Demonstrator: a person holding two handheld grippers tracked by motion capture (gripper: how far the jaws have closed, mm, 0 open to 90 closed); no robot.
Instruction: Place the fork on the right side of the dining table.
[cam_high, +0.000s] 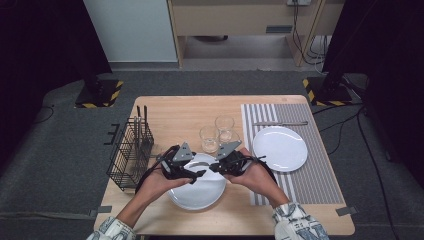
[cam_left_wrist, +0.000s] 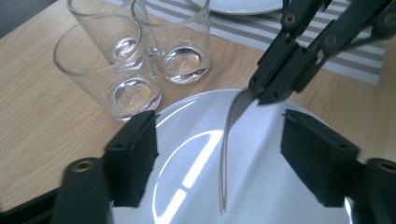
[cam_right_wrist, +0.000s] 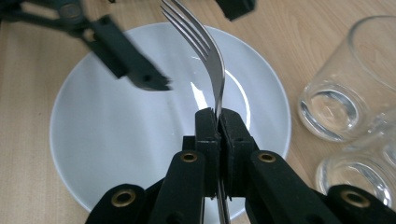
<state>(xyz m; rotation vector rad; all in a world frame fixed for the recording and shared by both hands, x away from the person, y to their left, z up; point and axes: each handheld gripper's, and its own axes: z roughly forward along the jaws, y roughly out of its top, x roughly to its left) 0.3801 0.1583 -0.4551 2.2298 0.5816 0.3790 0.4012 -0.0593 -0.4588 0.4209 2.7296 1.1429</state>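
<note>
The right gripper (cam_right_wrist: 218, 122) is clamped on a fork (cam_right_wrist: 212, 60), its two black jaws pressed flat against the handle from both sides. The fork's tines point away from that gripper and hang above a white plate (cam_right_wrist: 116, 154) that sits on the wooden table (cam_high: 175, 112). In the left gripper view the fork (cam_left_wrist: 224, 154) runs down the middle of the gap between the left gripper's (cam_left_wrist: 218, 154) jaws, and neither pad touches it: the left gripper is released, with its jaws standing wide on either side of the fork.

From the high view, both grippers meet nose to nose over the near plate (cam_high: 200, 192), the left gripper (cam_high: 192, 176) at the left and the right gripper (cam_high: 216, 167) at the right, each held in one hand. Two empty glasses (cam_high: 209, 138) stand just behind this plate. A second white plate (cam_high: 280, 148) lies on a striped mat (cam_high: 320, 175) to the right, with a knife (cam_high: 280, 123) on the mat behind it. A black wire basket (cam_high: 129, 155) stands at the table's left edge.
</note>
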